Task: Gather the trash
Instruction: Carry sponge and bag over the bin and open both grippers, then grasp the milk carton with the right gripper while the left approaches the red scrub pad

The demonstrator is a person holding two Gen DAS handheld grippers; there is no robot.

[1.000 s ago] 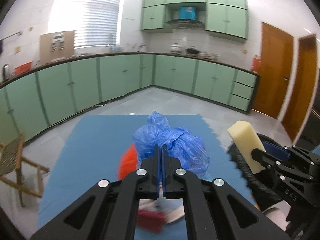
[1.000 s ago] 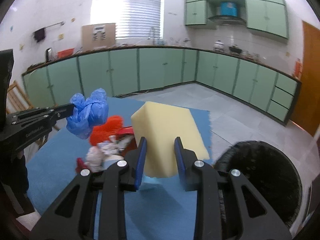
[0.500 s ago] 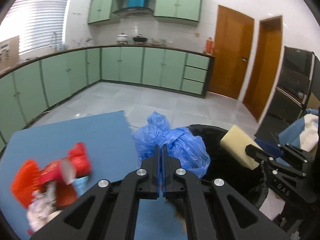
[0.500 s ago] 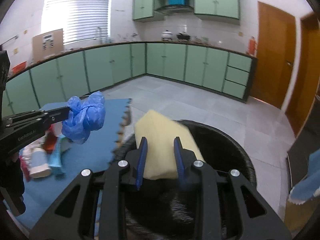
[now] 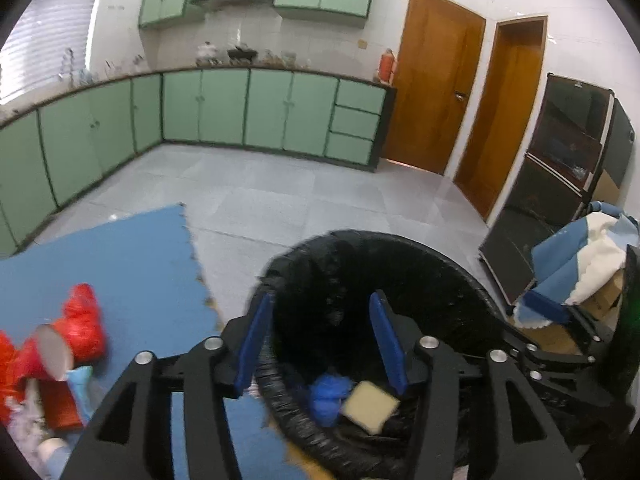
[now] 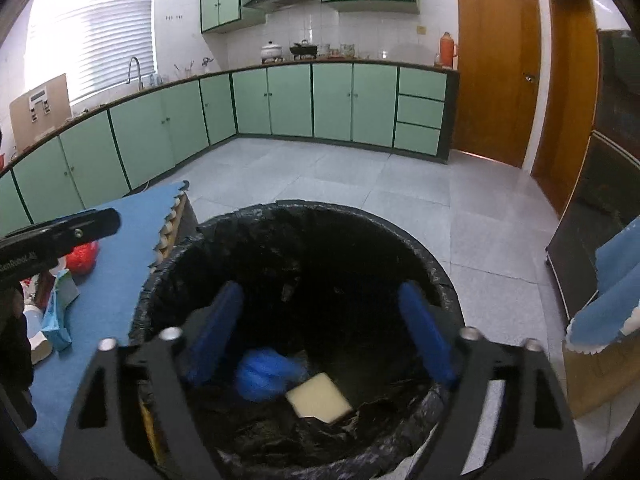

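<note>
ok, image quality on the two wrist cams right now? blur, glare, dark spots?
Left wrist: red crumpled trash on the blue foam mat is motion-smeared; window top left is blown out. Right wrist: blue plastic bag blurred, yellow sponge block sharper; black-lined bin interior underexposed; strong fisheye bending in both.

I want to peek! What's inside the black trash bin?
Inside the black trash bin lie a crumpled blue bag and a yellow sponge on the black liner. Anything beneath them is hidden.

Right gripper (image 6: 320, 328) hovering over black-lined bin (image 6: 436, 272), jaws opening with nothing between them, blue bag (image 6: 266, 374) and yellow sponge (image 6: 318, 398) lying inside, left gripper (image 6: 80, 228) reaching over blue mat (image 6: 120, 280)
</note>
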